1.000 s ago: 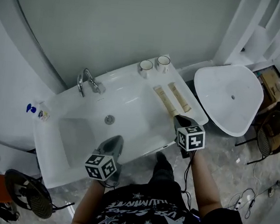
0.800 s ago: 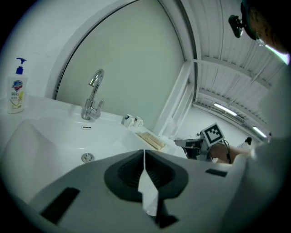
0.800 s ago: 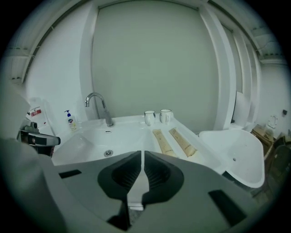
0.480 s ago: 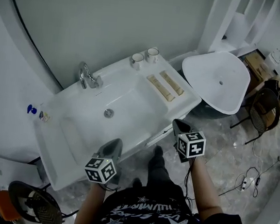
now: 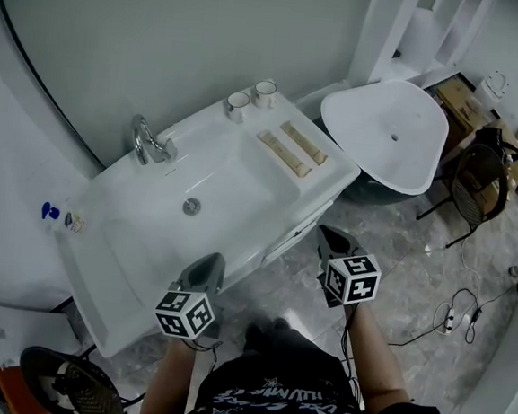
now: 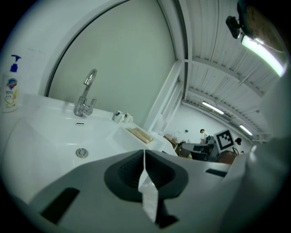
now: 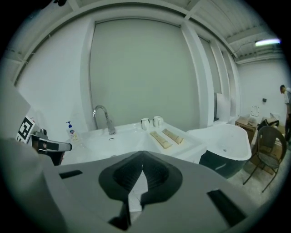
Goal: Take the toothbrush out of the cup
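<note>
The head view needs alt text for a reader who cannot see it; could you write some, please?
Seen from above, a person holds a left gripper and right gripper, both empty, short of a white sink. Two cups stand at its far corner beside two tan oblong items lying flat; a faucet rises at the back.

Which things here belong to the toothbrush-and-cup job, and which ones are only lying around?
Job: two cups; two tan oblong items beside the basin, possibly toothbrushes; left gripper and right gripper, both shut, empty.
Lying about: faucet; soap bottle; white tub; chair.
</note>
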The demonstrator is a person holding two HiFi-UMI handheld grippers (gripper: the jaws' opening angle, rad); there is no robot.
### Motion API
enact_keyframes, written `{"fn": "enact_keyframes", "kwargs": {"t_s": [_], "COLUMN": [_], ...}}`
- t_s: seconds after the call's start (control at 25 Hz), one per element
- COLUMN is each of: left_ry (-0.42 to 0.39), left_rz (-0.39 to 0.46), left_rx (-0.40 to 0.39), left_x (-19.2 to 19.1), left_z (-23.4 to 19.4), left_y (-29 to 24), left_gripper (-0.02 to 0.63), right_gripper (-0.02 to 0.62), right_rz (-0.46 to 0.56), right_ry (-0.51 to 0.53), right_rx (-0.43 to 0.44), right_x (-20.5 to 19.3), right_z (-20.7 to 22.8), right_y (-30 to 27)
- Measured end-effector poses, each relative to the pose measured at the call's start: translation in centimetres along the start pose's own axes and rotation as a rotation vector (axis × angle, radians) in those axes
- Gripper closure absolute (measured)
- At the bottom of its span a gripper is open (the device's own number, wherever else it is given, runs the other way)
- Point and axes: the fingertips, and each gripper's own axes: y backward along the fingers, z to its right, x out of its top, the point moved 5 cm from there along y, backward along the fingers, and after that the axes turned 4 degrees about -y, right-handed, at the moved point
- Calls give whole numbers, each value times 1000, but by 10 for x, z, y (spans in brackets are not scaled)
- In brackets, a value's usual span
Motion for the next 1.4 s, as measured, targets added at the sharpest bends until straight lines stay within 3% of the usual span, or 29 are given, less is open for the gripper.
{"fn": "enact_keyframes", "kwargs": {"t_s": [0.4,1.4], "left_ry": [1,-79], "left_rz": [-12,26], "left_rx": [23,9], "left_x": [-23,-112], "left_z": [32,220], "left_y": [25,159], "left_gripper": [586,586], "right_gripper": [581,581], "right_rz": [27,65], "right_ry": [-59,6], "right_rx": [75,182], "right_x": [-23,-97], "right_z": [-15,-44], "right_y": [24,246]}}
